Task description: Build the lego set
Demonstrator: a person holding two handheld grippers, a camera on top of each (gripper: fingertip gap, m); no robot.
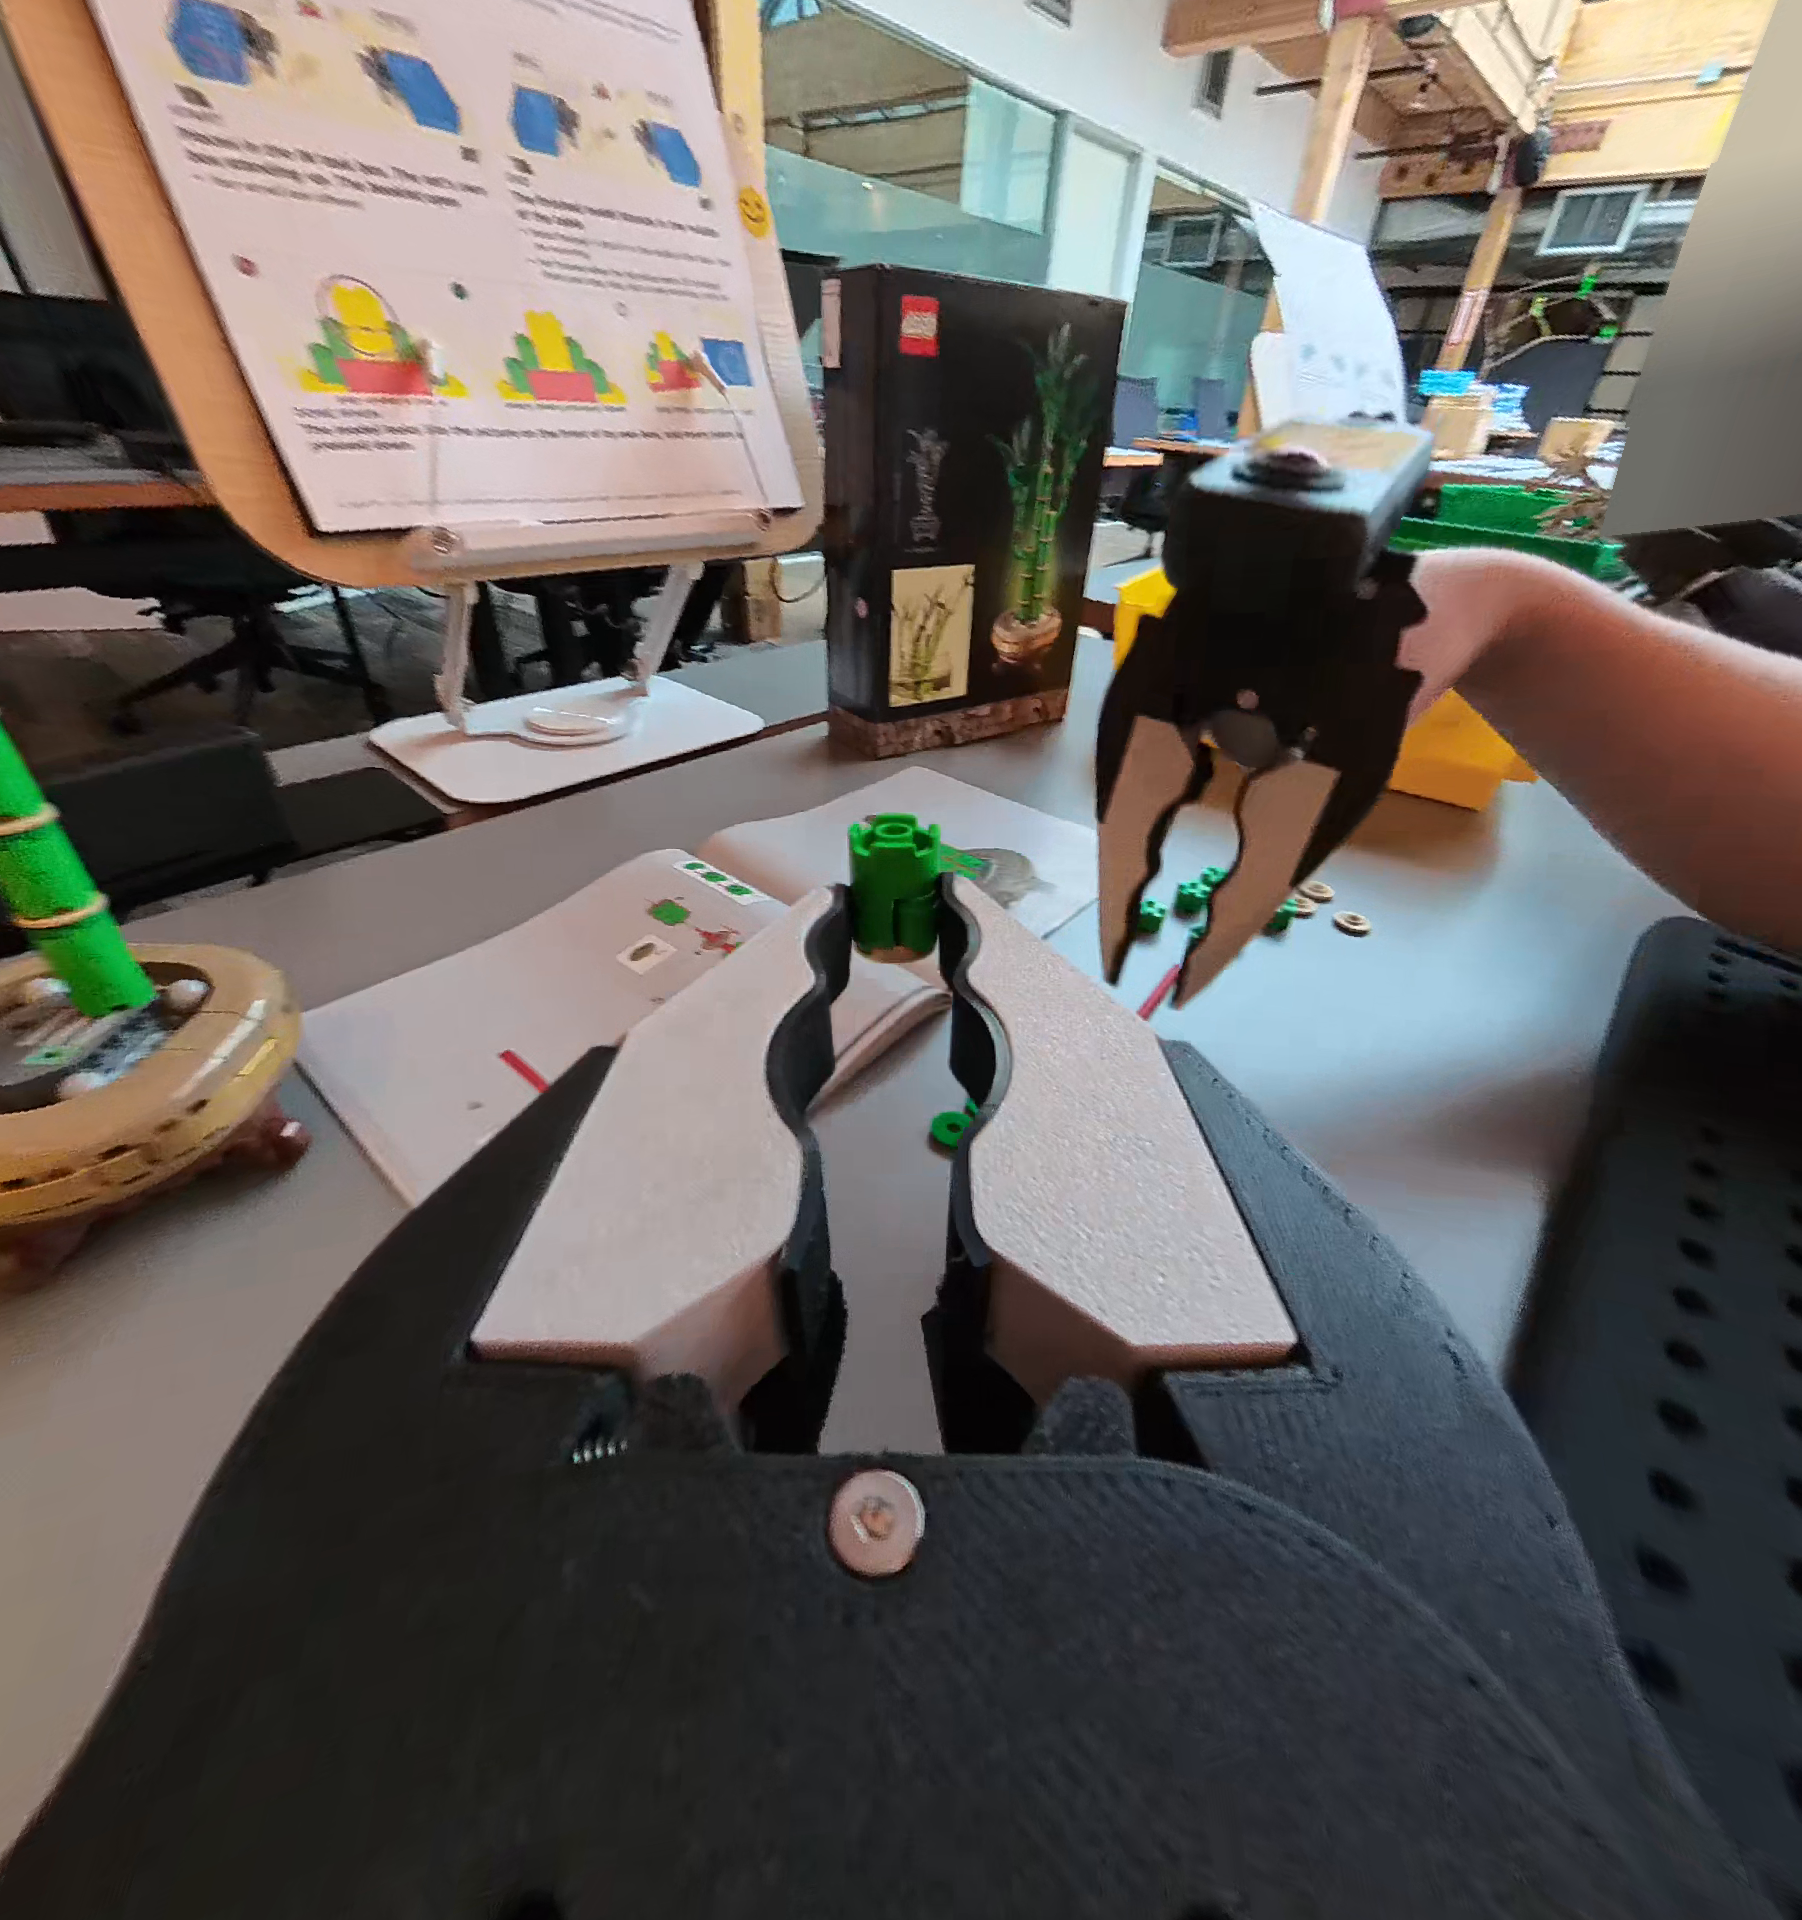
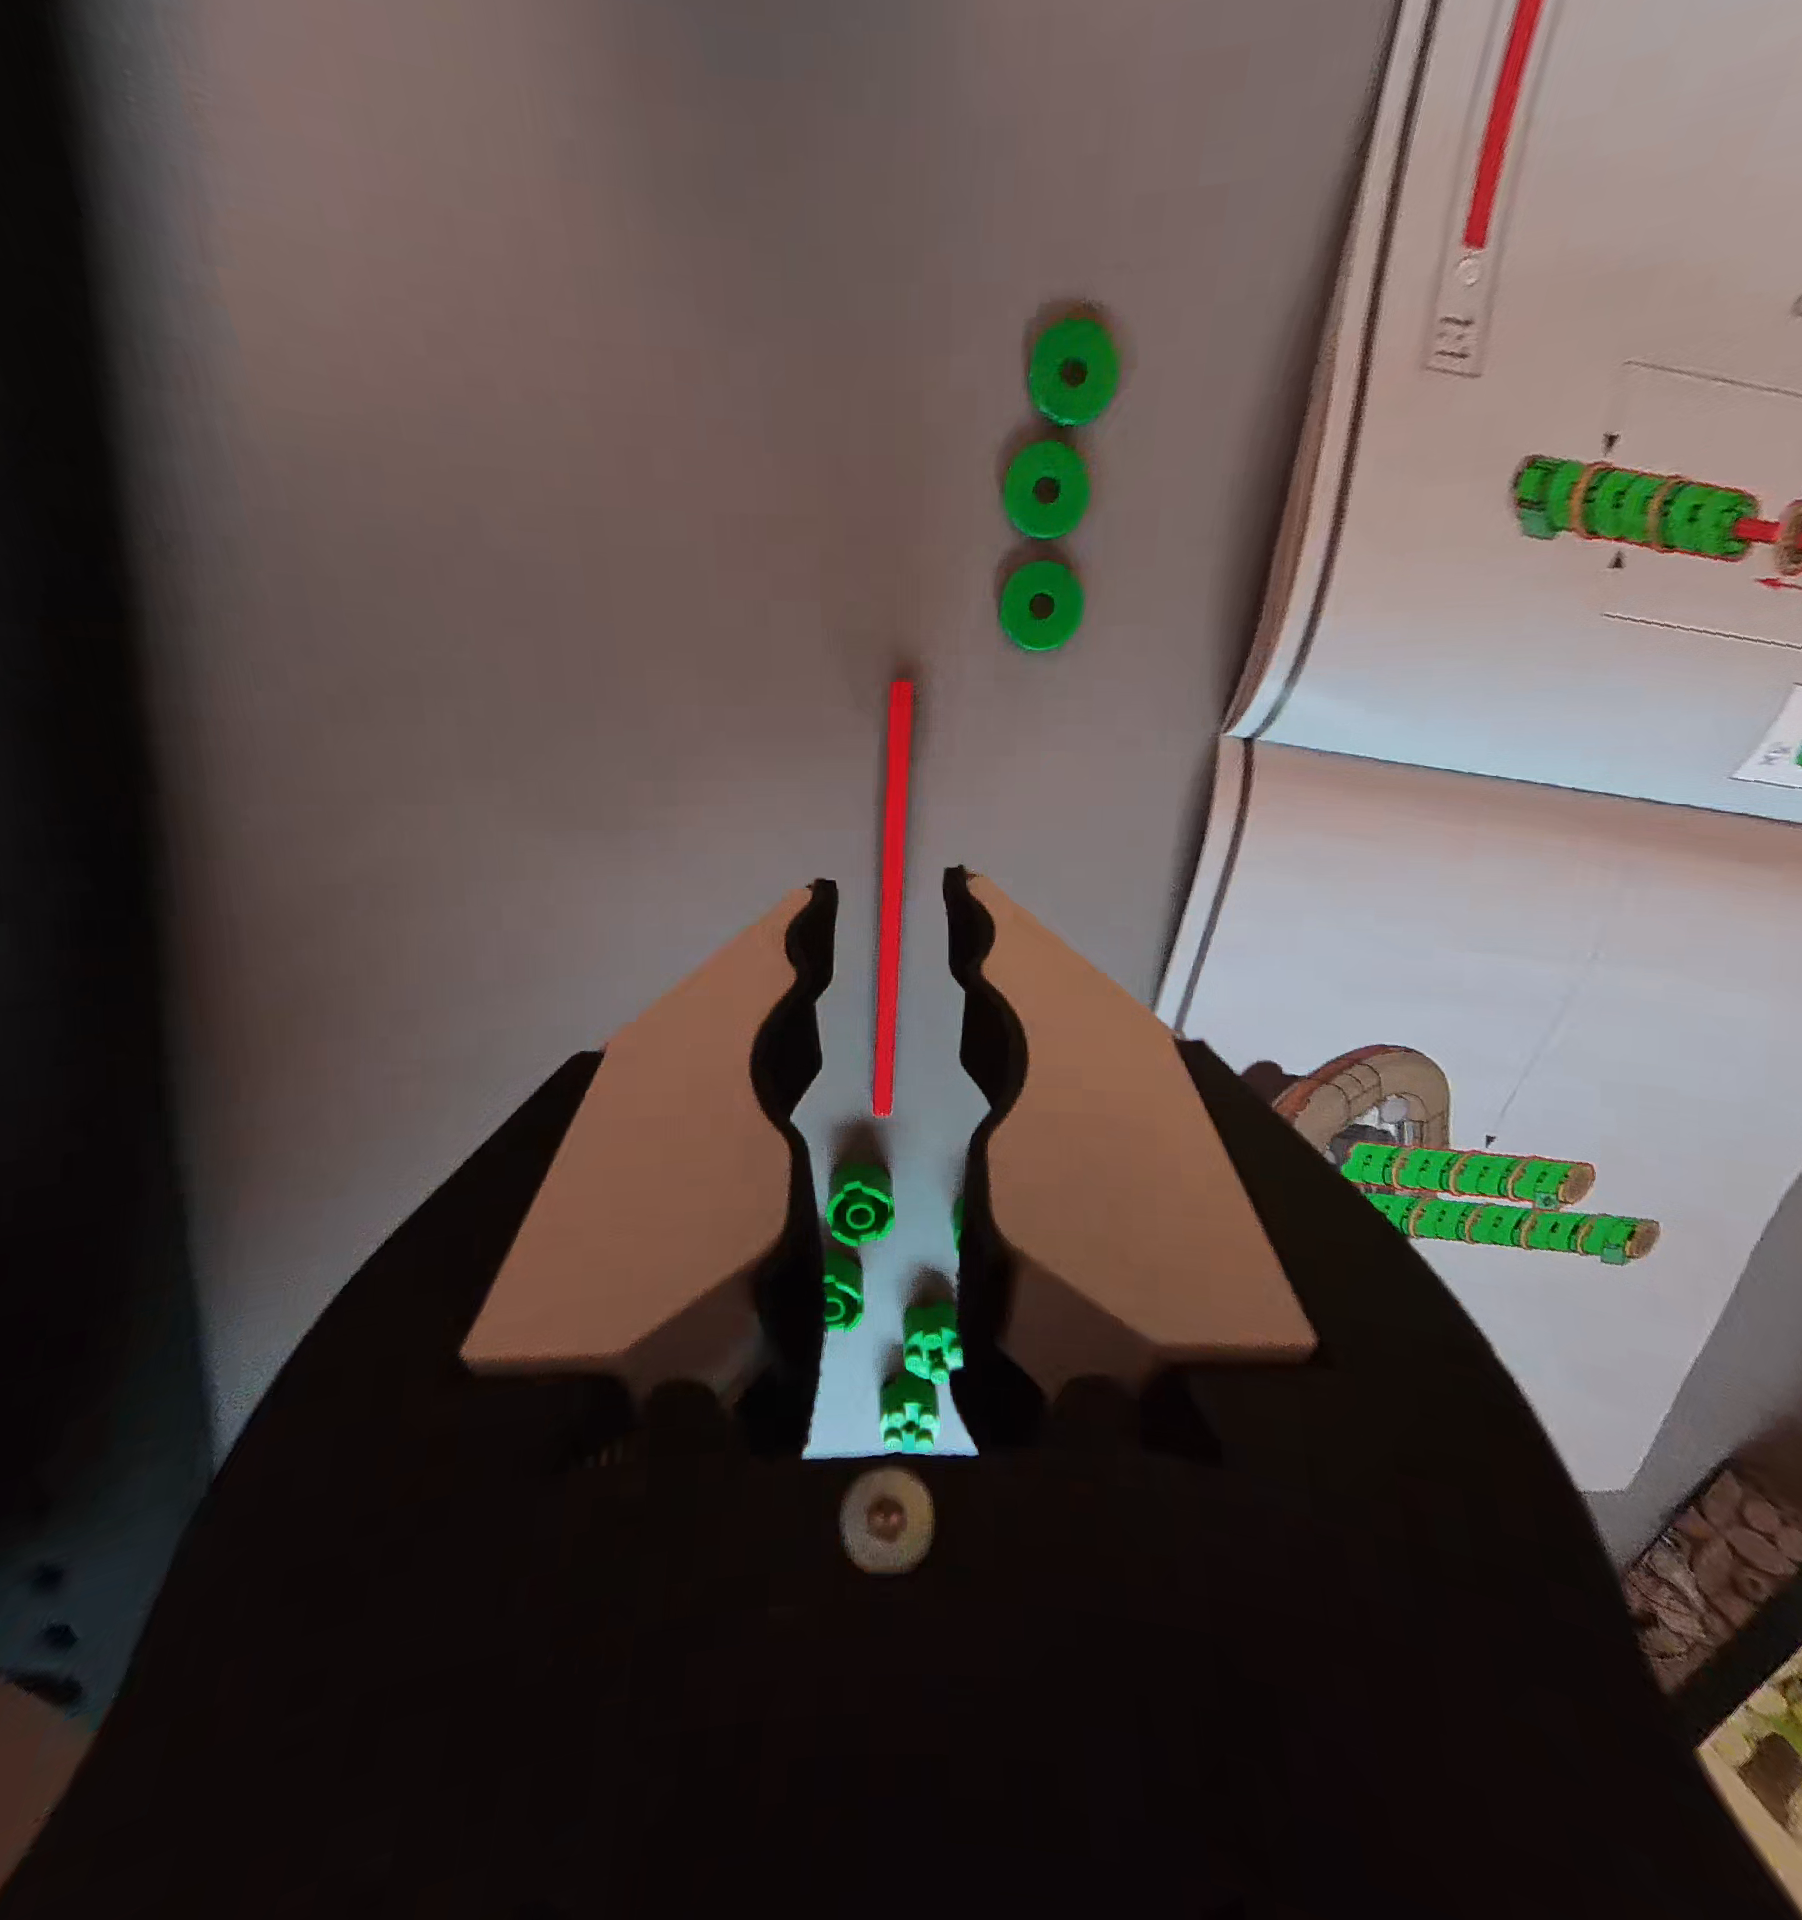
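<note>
My left gripper (image 1: 892, 914) is shut on a short green stack of round bricks (image 1: 894, 883) with a tan disc at its bottom, held upright above the open instruction booklet (image 1: 523, 987). My right gripper (image 2: 884, 883) is open and empty, pointing down over the grey table; it also shows in the left wrist view (image 1: 1151, 977). Below it lie a red axle rod (image 2: 893, 894), three flat green round discs (image 2: 1045, 488) in a row, and several small green round bricks (image 2: 859, 1216) between its fingers.
A tan pot with a green bamboo stalk (image 1: 97, 1091) stands at the left. A sheet on a stand (image 1: 461, 260) and the set's dark box (image 1: 964, 499) are at the back. Tan discs (image 1: 1333, 904) lie beyond the right gripper. A yellow bin (image 1: 1448, 758) and a black perforated chair (image 1: 1728, 1351) are at the right. There is about 20 cm between the tips of the two grippers.
</note>
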